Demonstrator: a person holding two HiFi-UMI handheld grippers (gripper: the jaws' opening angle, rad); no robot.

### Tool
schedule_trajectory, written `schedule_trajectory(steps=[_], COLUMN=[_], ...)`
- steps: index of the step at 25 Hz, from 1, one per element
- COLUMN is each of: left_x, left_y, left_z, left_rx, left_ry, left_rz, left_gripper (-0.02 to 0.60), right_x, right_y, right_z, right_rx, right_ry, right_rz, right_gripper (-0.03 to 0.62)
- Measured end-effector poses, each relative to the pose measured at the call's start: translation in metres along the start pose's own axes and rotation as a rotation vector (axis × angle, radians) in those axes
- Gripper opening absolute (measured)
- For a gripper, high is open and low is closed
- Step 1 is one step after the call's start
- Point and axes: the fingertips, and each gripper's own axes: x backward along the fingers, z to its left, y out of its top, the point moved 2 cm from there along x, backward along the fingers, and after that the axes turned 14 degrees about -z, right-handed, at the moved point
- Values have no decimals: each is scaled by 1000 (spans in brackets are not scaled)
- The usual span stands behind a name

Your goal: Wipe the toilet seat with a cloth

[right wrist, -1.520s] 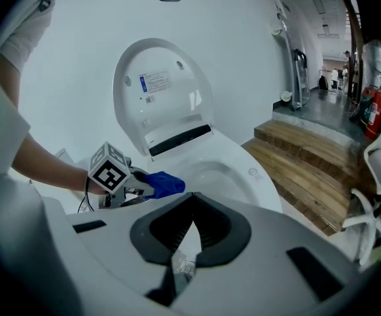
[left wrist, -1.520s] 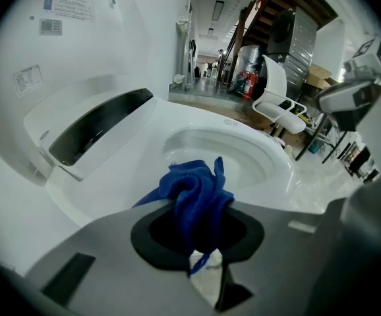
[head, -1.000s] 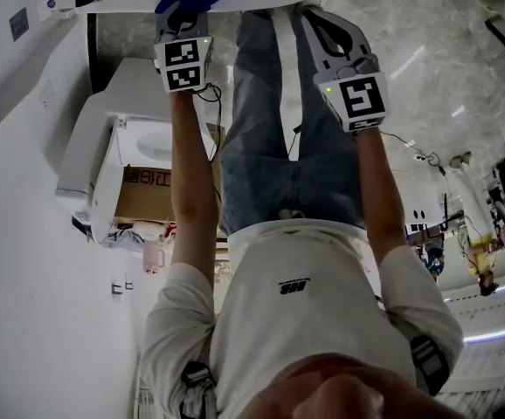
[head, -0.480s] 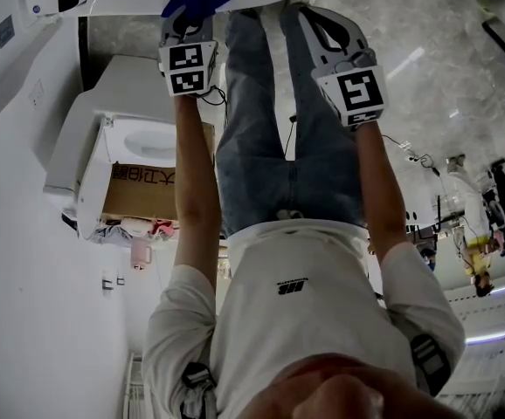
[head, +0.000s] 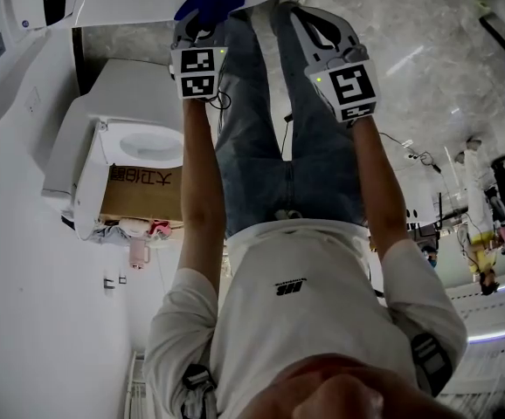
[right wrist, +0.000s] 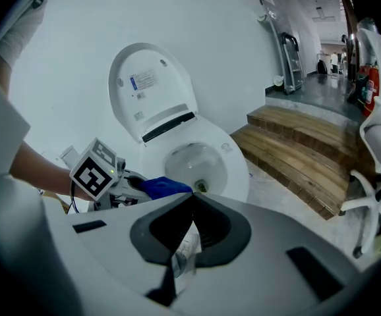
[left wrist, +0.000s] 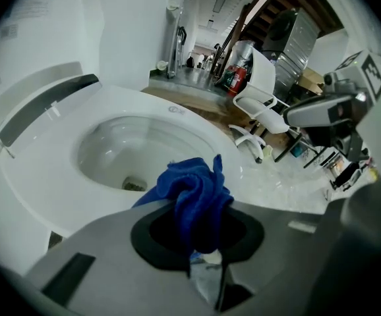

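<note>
Blue cloth (left wrist: 194, 196) is bunching up between the jaws of my left gripper (left wrist: 200, 242), which is clamping down on it. In the left gripper view the cloth is hanging just over the near rim of the white toilet seat (left wrist: 204, 133), in front of the open bowl. I cannot tell whether it is touching the seat. The lid (right wrist: 152, 87) is standing raised behind the bowl.

In the right gripper view, the left gripper is reaching in from the left, with the cloth poking out beside the seat's edge. My right gripper (right wrist: 189, 203) is hovering farther back with its jaws pressed together and nothing between them.

From the head view, both of my arms are stretching forward, each gripper showing its marker cube. Wooden steps (right wrist: 296, 143) are rising to the right of the toilet, and a white chair (left wrist: 260, 91) is standing beyond it.
</note>
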Motion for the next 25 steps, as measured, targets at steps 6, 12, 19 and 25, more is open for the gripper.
schedule_trajectory(steps=[6, 12, 19, 25], left_x=[-17, -30, -44, -62], left_y=[4, 10, 19, 35], left_z=[-28, -42, -55, -63], left_rx=[1, 11, 4, -12], left_ry=[-37, -40, -49, -63], left_rz=[12, 17, 17, -2], left_gripper=[74, 74, 74, 74], right_x=[9, 17, 27, 32], right_y=[-4, -13, -19, -20], right_z=[-17, -31, -41, -50], right_rx=[-10, -26, -44, -55], right_ry=[-11, -25, -38, -53], right_rz=[2, 9, 4, -2], right_gripper=[-5, -5, -5, -5])
